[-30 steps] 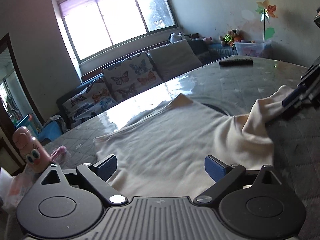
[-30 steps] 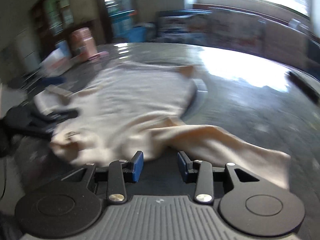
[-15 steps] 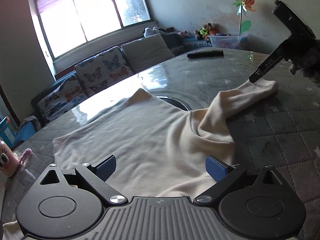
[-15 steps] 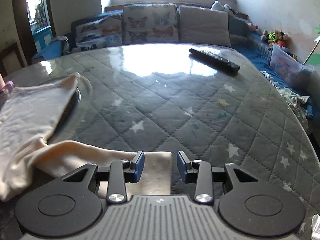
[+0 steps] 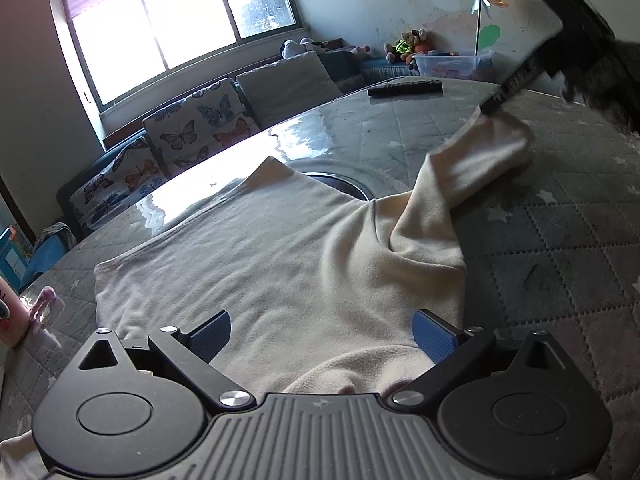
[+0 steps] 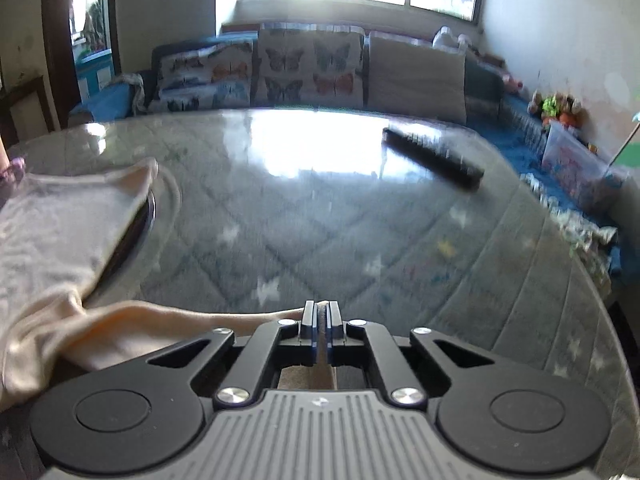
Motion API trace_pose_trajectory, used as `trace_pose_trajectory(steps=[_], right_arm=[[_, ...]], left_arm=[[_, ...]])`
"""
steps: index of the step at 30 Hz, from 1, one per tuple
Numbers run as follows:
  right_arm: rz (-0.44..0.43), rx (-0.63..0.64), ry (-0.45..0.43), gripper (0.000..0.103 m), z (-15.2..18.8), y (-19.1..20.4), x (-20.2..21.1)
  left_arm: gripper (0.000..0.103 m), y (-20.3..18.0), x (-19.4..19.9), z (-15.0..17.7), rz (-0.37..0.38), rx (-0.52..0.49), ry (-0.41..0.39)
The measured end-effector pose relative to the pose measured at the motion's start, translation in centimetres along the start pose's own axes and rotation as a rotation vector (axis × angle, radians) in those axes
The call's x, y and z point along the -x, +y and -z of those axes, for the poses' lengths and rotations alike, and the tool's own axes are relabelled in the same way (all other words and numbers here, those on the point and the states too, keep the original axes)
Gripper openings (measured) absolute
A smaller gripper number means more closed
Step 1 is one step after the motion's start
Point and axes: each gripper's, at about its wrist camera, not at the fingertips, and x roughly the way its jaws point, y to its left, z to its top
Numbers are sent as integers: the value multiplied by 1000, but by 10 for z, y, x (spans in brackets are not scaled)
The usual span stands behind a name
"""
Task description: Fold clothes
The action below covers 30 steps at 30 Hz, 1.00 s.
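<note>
A cream long-sleeved top (image 5: 288,264) lies spread on the quilted grey table (image 5: 560,240). My left gripper (image 5: 322,330) is open, its blue pads either side of the garment's near edge. One sleeve (image 5: 476,160) stretches to the right, and my right gripper (image 5: 496,104) pinches its cuff there. In the right wrist view the right gripper (image 6: 320,328) is shut on the sleeve end (image 6: 168,320), with the top's body (image 6: 52,224) at the left.
A black remote (image 5: 404,89) lies at the table's far side, also in the right wrist view (image 6: 432,158). A round metal ring (image 5: 340,182) sits under the garment. A pink bottle (image 5: 10,316) stands at the left edge. A sofa with butterfly cushions (image 6: 308,66) is behind.
My right gripper has closed on the sleeve cuff and lifted it slightly. The left gripper stays open over the garment's near edge.
</note>
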Motion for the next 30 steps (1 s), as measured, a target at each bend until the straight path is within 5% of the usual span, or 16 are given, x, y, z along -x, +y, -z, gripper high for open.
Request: trace_pose_trajectory(steps=[9,20,30], right_arm=[[-1,-10,-180,2,-19,-15,41],[102,-104,-28,7,26,-47,44],[-122,-253,36,12,13,-24,18]], left_arm=[[101,2,-2,0,0,2,2],[101,2,-2,2,11,0,-4],[102,3,-3,2,14,18,-4]])
